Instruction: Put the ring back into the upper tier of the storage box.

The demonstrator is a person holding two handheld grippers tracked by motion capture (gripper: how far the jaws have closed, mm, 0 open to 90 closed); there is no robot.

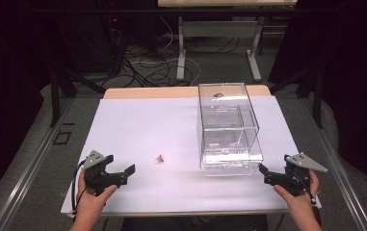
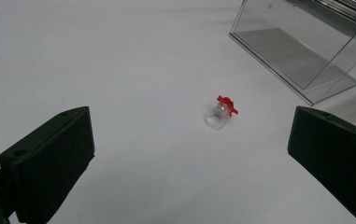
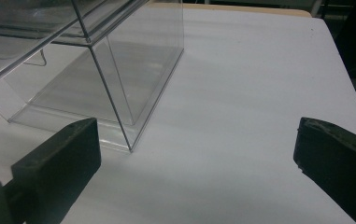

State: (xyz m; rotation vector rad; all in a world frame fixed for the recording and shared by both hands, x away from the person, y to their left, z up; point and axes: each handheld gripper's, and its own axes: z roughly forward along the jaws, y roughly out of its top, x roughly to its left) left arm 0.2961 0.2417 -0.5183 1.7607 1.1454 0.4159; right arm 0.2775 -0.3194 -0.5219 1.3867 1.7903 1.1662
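Clear box (image 1: pixel 229 130) stands apart from small red-topped ring (image 2: pixel 221 112) on table (image 1: pixel 133 125).

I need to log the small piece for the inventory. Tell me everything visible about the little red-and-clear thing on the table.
The small piece is a short clear ring or cap, seemingly plastic, with a red lobed part at one end. It lies tipped on its side on the white table surface, apart from the clear box. Nothing touches it; it lies ahead of the left gripper, whose fingers are spread wide.

Dim room; bright white table (image 1: pixel 137 120); soft focus.
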